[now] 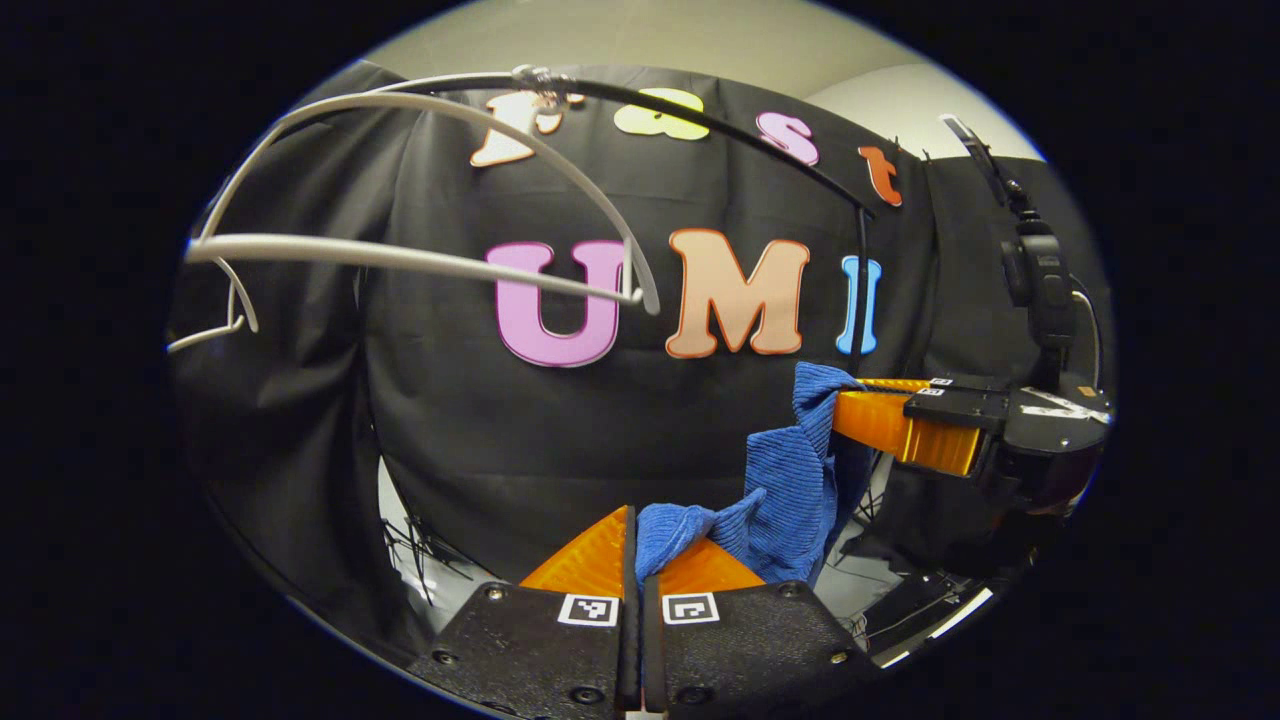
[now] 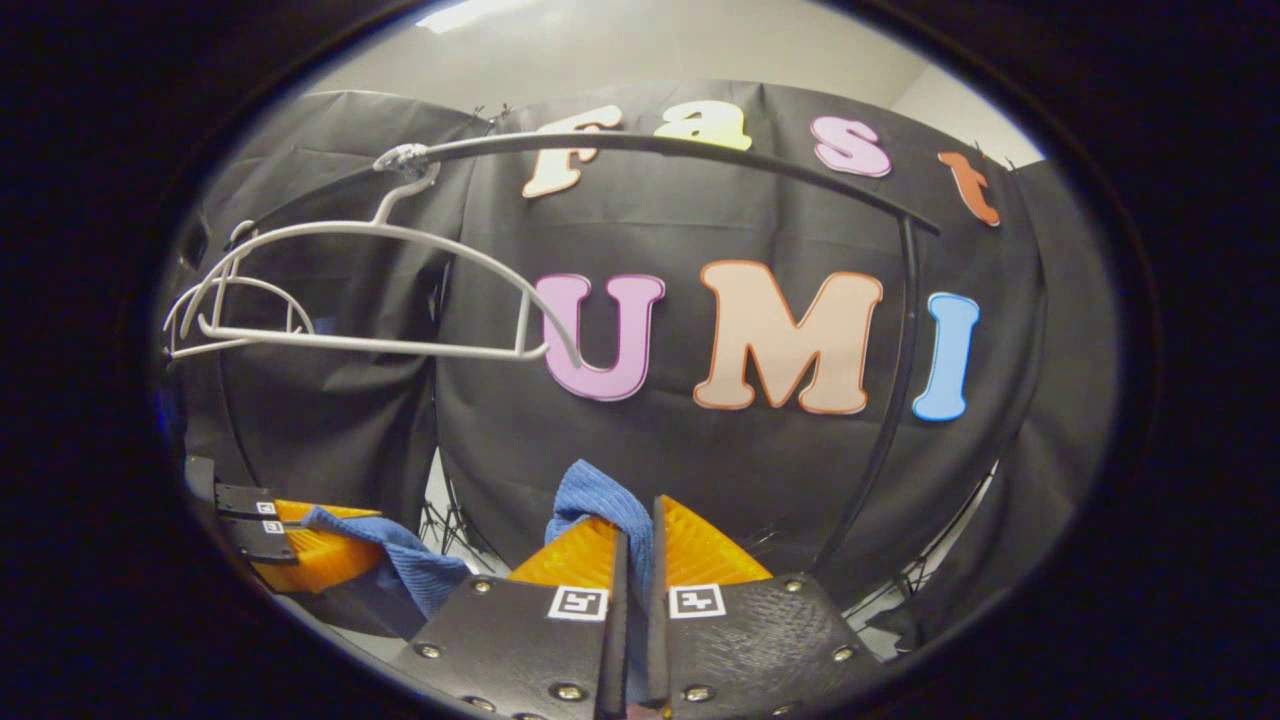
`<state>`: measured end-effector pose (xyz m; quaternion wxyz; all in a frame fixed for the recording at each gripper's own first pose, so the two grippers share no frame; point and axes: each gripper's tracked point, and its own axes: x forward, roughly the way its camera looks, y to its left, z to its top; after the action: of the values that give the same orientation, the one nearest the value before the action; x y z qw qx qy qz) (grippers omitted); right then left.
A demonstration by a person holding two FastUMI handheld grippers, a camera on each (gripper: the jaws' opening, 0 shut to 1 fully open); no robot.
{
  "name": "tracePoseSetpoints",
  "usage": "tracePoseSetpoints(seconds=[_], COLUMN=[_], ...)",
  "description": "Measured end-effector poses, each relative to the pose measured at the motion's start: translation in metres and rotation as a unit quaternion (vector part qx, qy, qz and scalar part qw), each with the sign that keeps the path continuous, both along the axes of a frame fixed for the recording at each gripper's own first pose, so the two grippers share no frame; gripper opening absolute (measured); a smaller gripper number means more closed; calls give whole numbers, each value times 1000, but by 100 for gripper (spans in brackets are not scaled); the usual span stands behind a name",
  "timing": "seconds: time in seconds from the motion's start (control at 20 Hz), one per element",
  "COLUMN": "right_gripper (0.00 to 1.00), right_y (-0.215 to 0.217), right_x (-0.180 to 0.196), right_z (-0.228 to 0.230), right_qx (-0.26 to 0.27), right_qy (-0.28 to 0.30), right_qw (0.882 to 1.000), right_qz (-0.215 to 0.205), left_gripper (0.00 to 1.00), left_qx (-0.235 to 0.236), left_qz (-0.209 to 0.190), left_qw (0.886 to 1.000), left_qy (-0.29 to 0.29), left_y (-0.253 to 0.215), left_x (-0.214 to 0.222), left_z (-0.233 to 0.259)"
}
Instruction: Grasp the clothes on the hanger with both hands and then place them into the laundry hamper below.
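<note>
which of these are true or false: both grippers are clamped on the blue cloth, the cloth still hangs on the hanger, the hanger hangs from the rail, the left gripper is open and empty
1. Both grippers are clamped on the blue cloth. True: the left gripper and the right gripper each pinch the blue cloth between closed fingers.
2. The cloth hangs on the hanger. False: the hanger is bare, and the cloth is held below it, stretched between the grippers.
3. The hanger hangs from the rail. True: its hook sits on the dark rail.
4. The left gripper is open and empty. False: it is shut on the cloth.
</note>
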<state>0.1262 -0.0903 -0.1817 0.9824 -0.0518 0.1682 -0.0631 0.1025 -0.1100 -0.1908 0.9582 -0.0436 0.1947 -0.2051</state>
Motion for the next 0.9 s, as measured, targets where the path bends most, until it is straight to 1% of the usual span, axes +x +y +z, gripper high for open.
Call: tracePoseSetpoints(seconds=[0.05, 0.15, 0.2, 0.3, 0.45, 0.7, 0.9], right_gripper=[10, 10, 8, 10, 8, 8, 8], right_y=[0, 0, 0, 0, 2, 5, 5], right_x=[-3, -7, -9, -15, -24, -40, -59], right_z=[-8, -22, -29, -47, -76, -123, -162], right_qx=[4, 10, 12, 14, 11, 18, 18], right_qy=[8, 22, 30, 47, 75, 129, 174], right_qw=[1000, 1000, 999, 999, 997, 991, 985], right_qz=[0, -1, -2, -2, 2, 8, 5], left_gripper=[2, 2, 2, 2, 2, 2, 2], left_qx=[4, 15, 21, 29, 39, 59, 73], left_qz=[-5, -12, -16, -20, -26, -25, -33], left_qw=[1000, 1000, 999, 999, 997, 991, 983], left_qy=[5, 14, 20, 31, 61, 115, 164], left_y=[-2, -6, -6, -7, -11, 0, 6], left_x=[-1, -3, -5, -8, -13, -28, -44], left_z=[-6, -20, -27, -41, -66, -113, -154])
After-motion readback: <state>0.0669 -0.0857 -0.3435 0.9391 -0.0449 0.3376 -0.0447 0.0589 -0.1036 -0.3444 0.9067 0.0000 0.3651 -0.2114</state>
